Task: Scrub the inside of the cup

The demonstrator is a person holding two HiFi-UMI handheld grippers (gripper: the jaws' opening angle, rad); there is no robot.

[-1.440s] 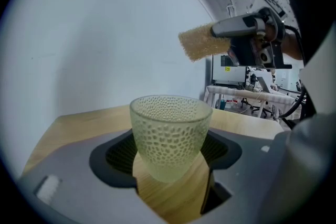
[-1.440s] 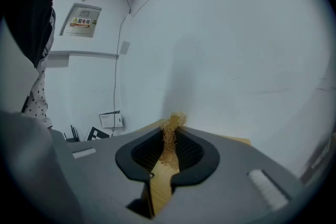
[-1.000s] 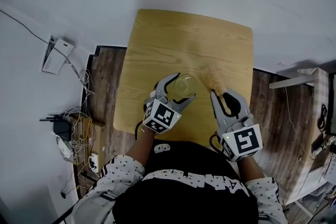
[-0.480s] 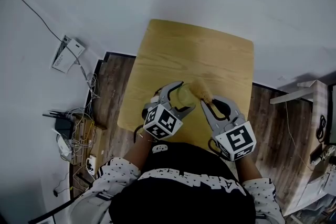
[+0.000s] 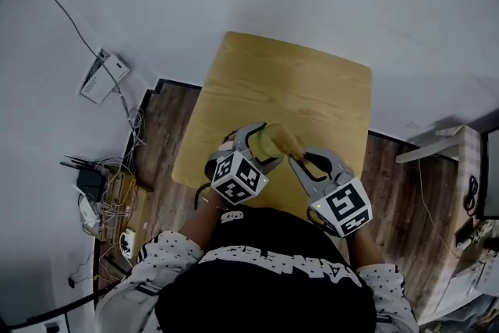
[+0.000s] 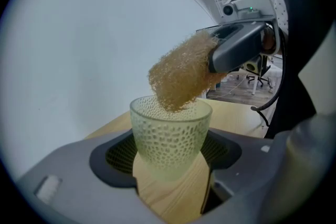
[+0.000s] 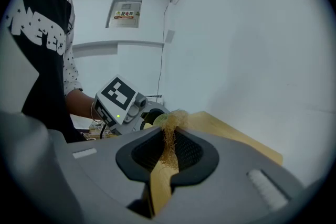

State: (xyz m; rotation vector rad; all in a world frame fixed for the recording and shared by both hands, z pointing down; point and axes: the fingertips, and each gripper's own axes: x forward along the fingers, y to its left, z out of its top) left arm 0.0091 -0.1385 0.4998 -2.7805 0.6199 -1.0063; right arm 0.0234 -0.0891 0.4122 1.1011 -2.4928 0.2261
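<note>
A pale green, dimpled translucent cup [image 6: 169,134] sits between the pads of my left gripper [image 6: 170,157], which is shut on its lower wall and holds it upright. My right gripper [image 7: 167,157] is shut on a tan fibrous scrubber [image 7: 169,136]. In the left gripper view the scrubber [image 6: 181,76] hangs from the right gripper's grey jaw, its lower tip just inside the cup's rim. From the head view the cup [image 5: 269,140] and scrubber [image 5: 287,141] meet between the left gripper [image 5: 261,143] and right gripper [image 5: 300,160], over the near part of the wooden table [image 5: 312,82].
The small table stands against a white wall, with dark wood floor on both sides. On the floor at left are a white box [image 5: 101,76] and a tangle of cables and devices [image 5: 97,191]. White furniture [image 5: 468,160] stands at right. The person's torso is close behind the grippers.
The right gripper has swung left, carrying the scrubber from beside the cup to its mouth. The left gripper with the cup has come a little up and nearer the person.
</note>
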